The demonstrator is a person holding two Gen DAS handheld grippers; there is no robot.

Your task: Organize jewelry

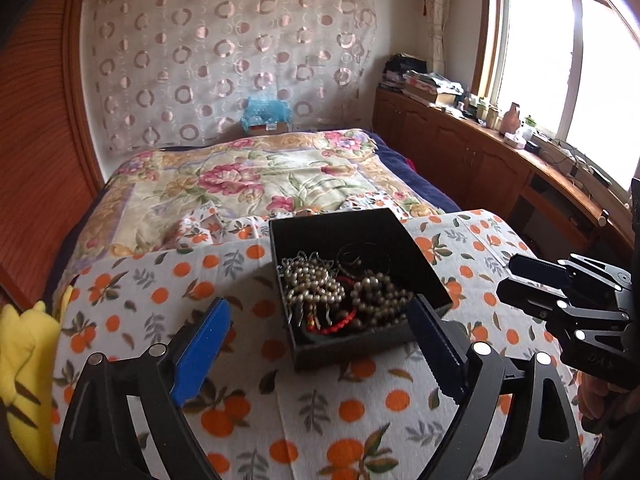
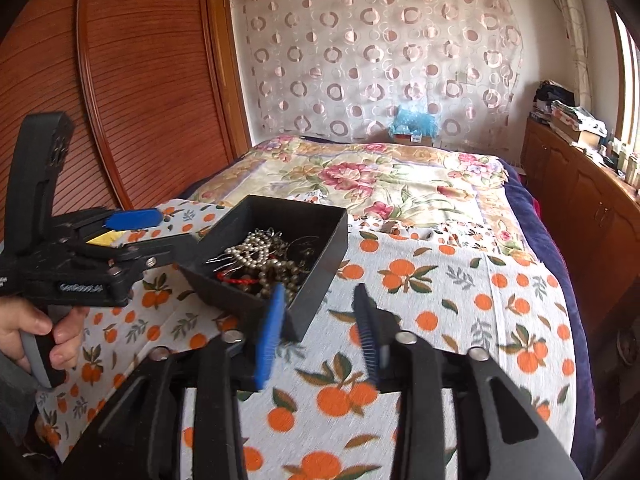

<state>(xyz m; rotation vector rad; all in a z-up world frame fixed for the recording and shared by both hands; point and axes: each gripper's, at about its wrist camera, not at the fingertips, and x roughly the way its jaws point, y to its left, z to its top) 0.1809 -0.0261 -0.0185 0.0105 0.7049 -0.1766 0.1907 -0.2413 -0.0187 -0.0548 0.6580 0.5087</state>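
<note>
A black open box (image 1: pixel 384 236) stands on an orange-print cloth (image 1: pixel 320 400) and holds a tangle of pearl bead strands (image 1: pixel 320 284), a red cord bracelet (image 1: pixel 340 326) and dark bangles (image 1: pixel 362 258). My left gripper (image 1: pixel 320 320) is open, its blue pads astride the box's near corner. My right gripper (image 1: pixel 516 276) shows at the right of the box. In the right wrist view the box (image 2: pixel 320 240) sits front left. My right gripper (image 2: pixel 318 320) is open and empty beside its near corner. The left gripper (image 2: pixel 156 236) reaches the box from the left.
The cloth lies over a bed with a floral blanket (image 1: pixel 256 176). A yellow plush toy (image 1: pixel 24 360) lies at the left edge. A wooden wardrobe (image 2: pixel 132 92) stands left. A wooden cabinet (image 1: pixel 480 152) with clutter runs under the window at right.
</note>
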